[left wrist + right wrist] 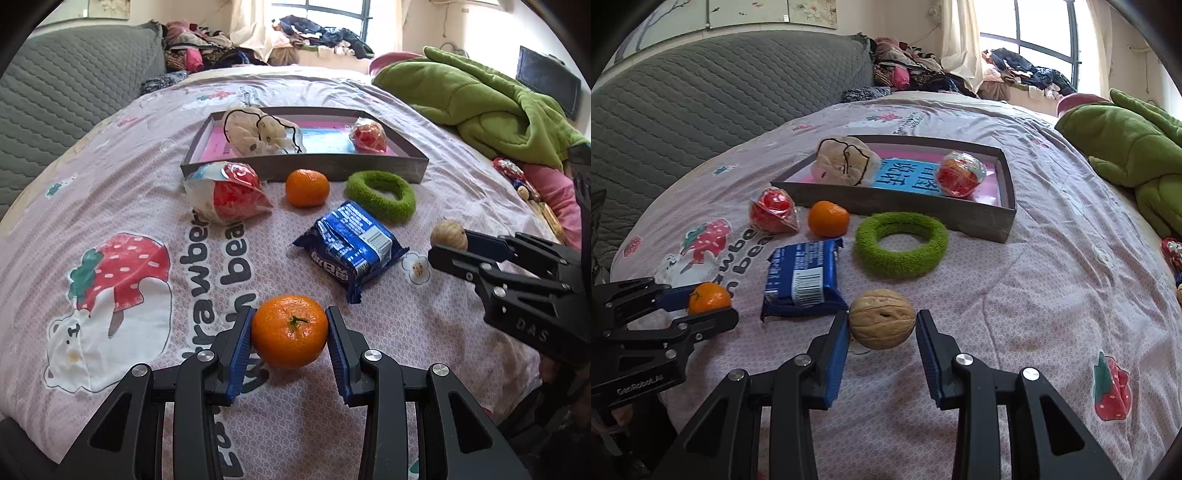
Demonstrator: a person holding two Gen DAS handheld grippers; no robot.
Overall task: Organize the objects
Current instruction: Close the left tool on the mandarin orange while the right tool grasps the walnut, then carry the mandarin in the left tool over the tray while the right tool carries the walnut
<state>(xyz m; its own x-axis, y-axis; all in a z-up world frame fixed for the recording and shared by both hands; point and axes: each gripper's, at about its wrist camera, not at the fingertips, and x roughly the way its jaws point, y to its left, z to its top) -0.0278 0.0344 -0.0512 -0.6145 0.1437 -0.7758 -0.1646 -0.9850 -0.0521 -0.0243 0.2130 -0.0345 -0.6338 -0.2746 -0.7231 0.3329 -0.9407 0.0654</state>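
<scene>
Left tongs (290, 330) clamp an orange (289, 331), right tongs (882, 325) clamp a walnut (882, 324), both above the bed (1034, 295). Tray (897, 206) lies straight ahead, far side; right tongs slightly nearer.

The bed (369, 369) wears a pale pink sheet printed with strawberries, a white bear and dark lettering. Directly on it lie a shallow grey tray (993, 218) toward the far side, and in front of that tray a clear-wrapped red ball (231, 194), an orange mandarin (307, 187) and a fuzzy green ring (901, 244) — the mandarin between the other two. Nearer lies a blue snack packet (351, 245). A green blanket (480, 107) is heaped at the right edge.
</scene>
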